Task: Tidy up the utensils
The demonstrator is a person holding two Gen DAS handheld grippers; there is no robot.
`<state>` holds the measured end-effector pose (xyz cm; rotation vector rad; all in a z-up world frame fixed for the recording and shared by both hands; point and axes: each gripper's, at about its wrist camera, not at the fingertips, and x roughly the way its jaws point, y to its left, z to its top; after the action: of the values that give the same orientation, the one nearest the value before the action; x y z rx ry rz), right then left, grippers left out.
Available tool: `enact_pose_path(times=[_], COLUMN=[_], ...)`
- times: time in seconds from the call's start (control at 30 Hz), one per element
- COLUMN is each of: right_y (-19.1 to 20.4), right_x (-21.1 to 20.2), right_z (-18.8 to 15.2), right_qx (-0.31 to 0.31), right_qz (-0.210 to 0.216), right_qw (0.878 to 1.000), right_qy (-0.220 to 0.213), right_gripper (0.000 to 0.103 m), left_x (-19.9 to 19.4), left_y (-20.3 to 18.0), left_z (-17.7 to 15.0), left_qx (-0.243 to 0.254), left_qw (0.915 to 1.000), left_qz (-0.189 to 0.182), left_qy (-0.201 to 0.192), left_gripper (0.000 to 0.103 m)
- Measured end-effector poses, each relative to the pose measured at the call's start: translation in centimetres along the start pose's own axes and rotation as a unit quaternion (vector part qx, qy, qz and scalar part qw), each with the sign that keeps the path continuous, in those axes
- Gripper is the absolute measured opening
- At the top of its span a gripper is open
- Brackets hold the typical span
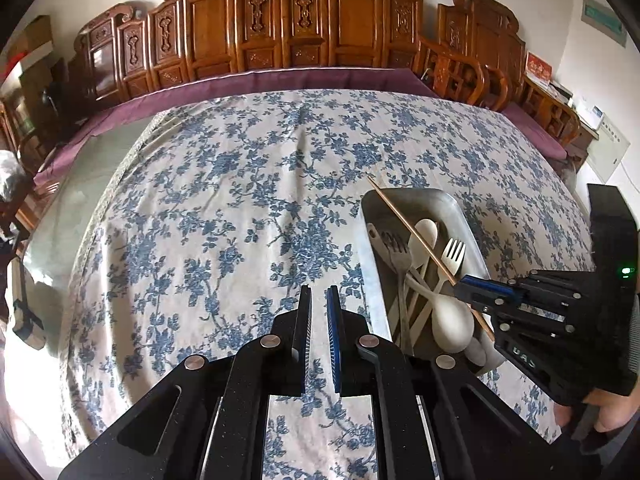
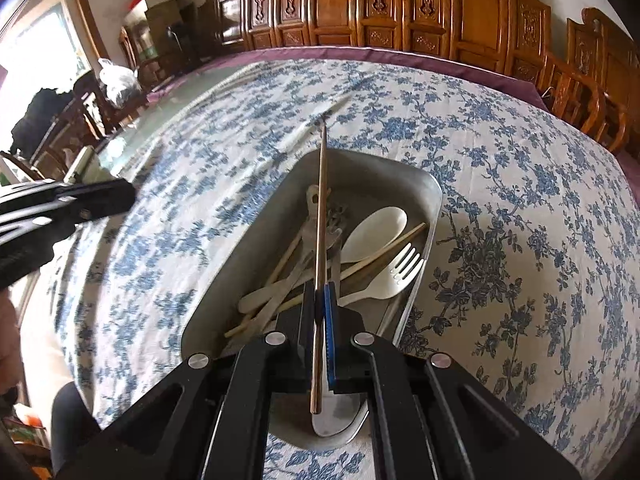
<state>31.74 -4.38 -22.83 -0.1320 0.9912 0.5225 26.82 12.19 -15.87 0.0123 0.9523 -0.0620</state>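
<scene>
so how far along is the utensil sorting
Done: the metal tray already holds forks, spoons and chopsticks in a loose pile. In hand: the right gripper is shut on a chopstick above the tray. The left gripper holds nothing. Left: setting that chopstick down; one pale utensil seems to lie on the tablecloth.

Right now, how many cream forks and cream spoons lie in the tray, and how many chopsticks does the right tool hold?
Cream fork: 1
Cream spoons: 2, far spoon, near spoon
Chopstick in right tool: 1
Total: 4

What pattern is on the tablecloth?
Blue flowers on white tablecloth; clearest in the left wrist view.
</scene>
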Motion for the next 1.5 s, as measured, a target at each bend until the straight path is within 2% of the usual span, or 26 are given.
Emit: enact_pose_path(times=[0.3,0.57,0.87,0.93,0.97,1.0,1.13,1.2,1.3,1.33,1.37,1.4,1.5], right_y=[-0.3,0.0,0.2,0.1,0.1,0.0,-0.5,-0.9,-1.8,-1.9,-2.2,-2.5,-3.3], right_x=[1.1,1.0,0.4,0.0,-0.4,-0.9,-2.9,-4.4,-6.6,-7.4,-8.1,-8.7,-11.2], right_z=[-0.9,-1.7,-1.5,-1.5,-1.5,-1.5,-1.7,-2.1,-2.9,-3.3,-3.7,-3.9,-5.1], right_qx=[-0.001,0.003,0.008,0.006,0.005,0.006,0.008,0.011,0.018,0.019,0.02,0.021,0.029], right_qz=[-0.022,-0.011,0.002,0.007,0.008,0.015,0.026,0.025,0.023,0.021,0.019,0.016,0.002], right_qw=[1.0,1.0,1.0,1.0,1.0,1.0,0.998,0.998,0.997,0.996,0.996,0.995,0.994], right_qy=[0.018,0.026,0.009,-0.003,-0.01,-0.02,-0.049,-0.062,-0.078,-0.084,-0.088,-0.092,-0.104], right_gripper=[0.006,0.006,0.007,0.016,0.029,0.035,0.036,0.036,0.036,0.036,0.036,0.036,0.039], left_x=[0.1,-0.3,-0.6,-0.8,-1.0,-1.2,-2.0,-2.6,-3.5,-3.8,-4.3,-4.5,-5.7], left_y=[0.3,-0.2,-0.8,-1.0,-1.1,-1.3,-2.1,-2.7,-3.6,-4.0,-4.5,-4.8,-6.2], left_z=[-0.3,-0.4,-0.6,-0.8,-0.8,-0.9,-1.1,-1.3,-1.7,-1.8,-2.1,-2.2,-2.9], left_qx=[-0.002,0.003,0.002,0.001,0.001,0.002,0.001,0.002,0.001,0.0,0.001,0.002,0.005], left_qw=[1.0,1.0,1.0,1.0,1.0,1.0,0.9999,0.9999,0.9997,0.9997,0.9995,0.9993,0.9987], left_qz=[0.001,0.0,-0.002,-0.002,-0.001,0.0,0.0,0.0,0.0,-0.001,0.001,0.002,0.006], left_qy=[0.002,-0.002,-0.003,-0.004,-0.006,-0.008,-0.012,-0.016,-0.023,-0.024,-0.031,-0.037,-0.051], left_gripper=[0.007,0.007,0.008,0.014,0.023,0.026,0.027,0.039,0.044,0.05,0.064,0.073,0.083])
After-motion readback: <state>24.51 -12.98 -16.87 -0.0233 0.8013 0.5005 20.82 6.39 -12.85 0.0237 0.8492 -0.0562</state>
